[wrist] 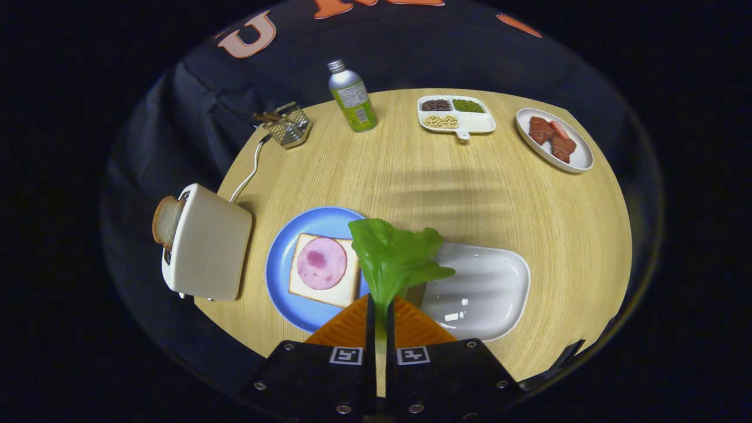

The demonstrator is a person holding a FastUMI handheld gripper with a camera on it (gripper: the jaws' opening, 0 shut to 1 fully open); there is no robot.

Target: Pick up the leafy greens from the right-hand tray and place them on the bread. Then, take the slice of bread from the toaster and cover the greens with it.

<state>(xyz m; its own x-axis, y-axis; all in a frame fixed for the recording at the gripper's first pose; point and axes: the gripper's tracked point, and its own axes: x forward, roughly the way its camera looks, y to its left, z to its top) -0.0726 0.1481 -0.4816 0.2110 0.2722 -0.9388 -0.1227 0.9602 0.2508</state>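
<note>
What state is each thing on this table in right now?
Gripper: shut on the lettuce leaf.
Lettuce leaf: lifted, held by its stem.
White tray: empty.
Bread slice with ham: flat on the blue plate, uncovered.
Toaster: a bread slice sticking out of its slot.
Bottle: upright, capped.
Divided dish: three compartments filled, one empty.

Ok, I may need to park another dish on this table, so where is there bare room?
The widest bare wood lies between the blue plate and the bottle and divided dish. More lies right of the white tray, below the meat plate. It is crowded near the gripper, shut on the leafy greens, with toaster, plate and tray side by side.
</note>
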